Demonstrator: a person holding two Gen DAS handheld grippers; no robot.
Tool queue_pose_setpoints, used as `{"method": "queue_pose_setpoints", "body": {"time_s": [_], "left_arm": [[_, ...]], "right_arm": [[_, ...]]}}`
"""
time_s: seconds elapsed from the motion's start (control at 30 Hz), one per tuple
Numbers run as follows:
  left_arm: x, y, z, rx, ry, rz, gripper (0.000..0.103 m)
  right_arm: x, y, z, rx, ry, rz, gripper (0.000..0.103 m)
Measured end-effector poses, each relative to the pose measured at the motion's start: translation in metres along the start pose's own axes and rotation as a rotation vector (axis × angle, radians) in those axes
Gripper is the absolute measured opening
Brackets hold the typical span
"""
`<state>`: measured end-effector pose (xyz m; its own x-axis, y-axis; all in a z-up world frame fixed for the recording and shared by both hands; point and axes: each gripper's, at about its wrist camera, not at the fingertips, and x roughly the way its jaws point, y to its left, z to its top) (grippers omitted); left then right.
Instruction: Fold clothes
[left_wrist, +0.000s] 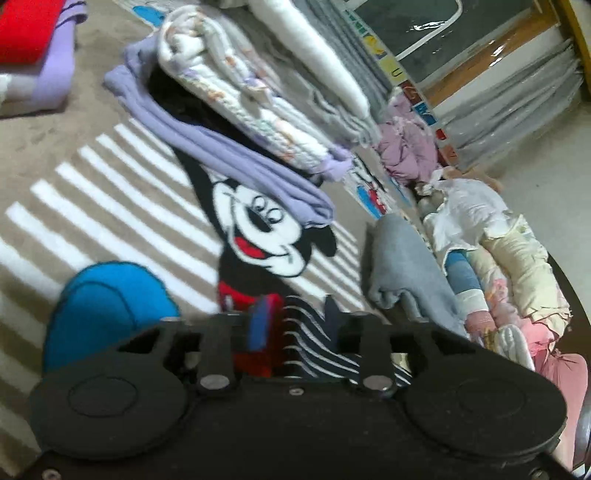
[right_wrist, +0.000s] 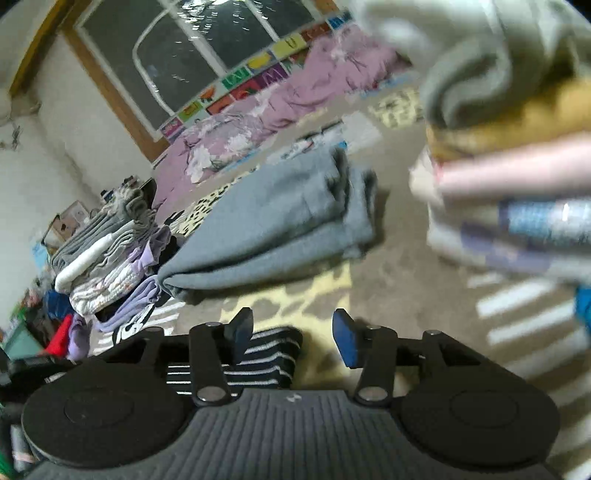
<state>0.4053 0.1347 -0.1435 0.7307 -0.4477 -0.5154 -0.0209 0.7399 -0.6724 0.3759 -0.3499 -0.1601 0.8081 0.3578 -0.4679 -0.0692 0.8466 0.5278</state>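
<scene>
A beige rug (left_wrist: 110, 155) w/ white stripes and a cartoon mouse print covers the floor and fills most of both views. On it sit folded piles: a tall stack of quilts and towels (left_wrist: 266, 85) w/ lilac cloth beneath, a red-and-lilac pile (left_wrist: 33, 55) far corner, a loose heap of pale kids' clothes (left_wrist: 498, 258) along one side. A folded grey garment (right_wrist: 273, 225) lies mid-rug; a second tall stack (right_wrist: 517, 166) looms close in the right wrist view, blurred.

Smallest, nearest: the navy garment w/ thin white stripes (left_wrist: 317, 350), lying low on the rug right at both tools.

Left gripper (left_wrist: 295, 321): jaws partly apart, striped cloth between them; pads don't look pressed on it. Right gripper (right_wrist: 293, 341): jaws apart approx halfway, cloth by the left-hand pad only, clear rug showing in the gap, nothing held.

Handling, as a guess: thin knit, light, soft, floppy, won't hold shape, not fragile. Best taken at a hem or corner, one tool per side, so it hangs flat.

Room: open rug lies between grey garment and the tools; stacks crowd the sides, esp. the close one on the right, so wide swings risk toppling it.
</scene>
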Motion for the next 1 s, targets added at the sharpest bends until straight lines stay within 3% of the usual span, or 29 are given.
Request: {"method": "queue_pose_setpoints", "body": {"time_s": [0.1, 0.13, 0.17, 0.2, 0.23, 0.27, 0.33, 0.4, 0.47, 0.53, 0.57, 0.6, 0.67, 0.8, 0.87, 0.97, 1.0], "left_arm": [[0.013, -0.005, -0.007, 0.033, 0.040, 0.020, 0.035], [0.018, -0.006, -0.010, 0.050, 0.050, 0.031, 0.025], [0.022, -0.008, -0.014, 0.070, 0.055, 0.043, 0.003], [0.022, -0.009, -0.015, 0.083, 0.041, 0.044, 0.003], [0.017, -0.011, -0.015, 0.089, 0.010, 0.036, 0.003], [0.014, -0.012, -0.015, 0.099, -0.009, 0.042, 0.003], [0.012, -0.015, -0.013, 0.123, -0.028, 0.077, 0.004], [0.022, -0.010, -0.017, 0.124, 0.014, 0.134, 0.009], [0.022, -0.008, -0.016, 0.102, 0.016, 0.137, 0.012], [0.015, -0.013, -0.012, 0.124, -0.014, 0.139, 0.028], [0.011, -0.015, -0.011, 0.135, -0.026, 0.142, 0.032], [0.007, -0.016, -0.010, 0.140, -0.034, 0.145, 0.032], [-0.001, -0.022, -0.008, 0.168, -0.043, 0.140, 0.032], [-0.008, -0.041, -0.012, 0.289, -0.021, 0.055, 0.032], [-0.001, -0.047, -0.016, 0.327, 0.021, 0.037, 0.032], [0.027, -0.037, -0.028, 0.311, 0.103, 0.121, 0.031], [0.030, -0.036, -0.030, 0.315, 0.105, 0.129, 0.031]], "right_arm": [[0.000, 0.003, -0.001, -0.031, 0.010, 0.014, 0.050], [0.002, 0.003, -0.001, -0.032, 0.022, 0.024, 0.050], [0.009, 0.004, -0.005, -0.039, 0.053, 0.029, 0.049], [0.015, 0.005, -0.008, -0.047, 0.084, 0.033, 0.042], [0.021, 0.006, -0.013, -0.062, 0.111, 0.043, 0.016], [0.027, 0.007, -0.018, -0.077, 0.138, 0.053, 0.010], [0.021, 0.011, -0.017, -0.091, 0.096, 0.048, 0.009], [0.013, 0.012, -0.013, -0.074, 0.049, 0.063, 0.009], [0.022, 0.004, -0.018, -0.054, 0.091, 0.024, 0.010], [0.024, 0.001, -0.020, -0.040, 0.100, 0.000, 0.010], [0.022, 0.003, -0.019, -0.044, 0.089, -0.007, 0.018], [0.019, 0.005, -0.018, -0.048, 0.078, -0.014, 0.022], [0.014, 0.008, -0.017, -0.057, 0.055, -0.028, 0.042], [0.002, 0.019, -0.011, -0.129, 0.000, -0.080, 0.045], [-0.005, 0.029, -0.010, -0.182, -0.026, -0.031, 0.044], [0.001, 0.031, -0.010, -0.185, 0.017, 0.066, 0.044], [0.011, 0.024, -0.013, -0.149, 0.079, 0.054, 0.046]]}}
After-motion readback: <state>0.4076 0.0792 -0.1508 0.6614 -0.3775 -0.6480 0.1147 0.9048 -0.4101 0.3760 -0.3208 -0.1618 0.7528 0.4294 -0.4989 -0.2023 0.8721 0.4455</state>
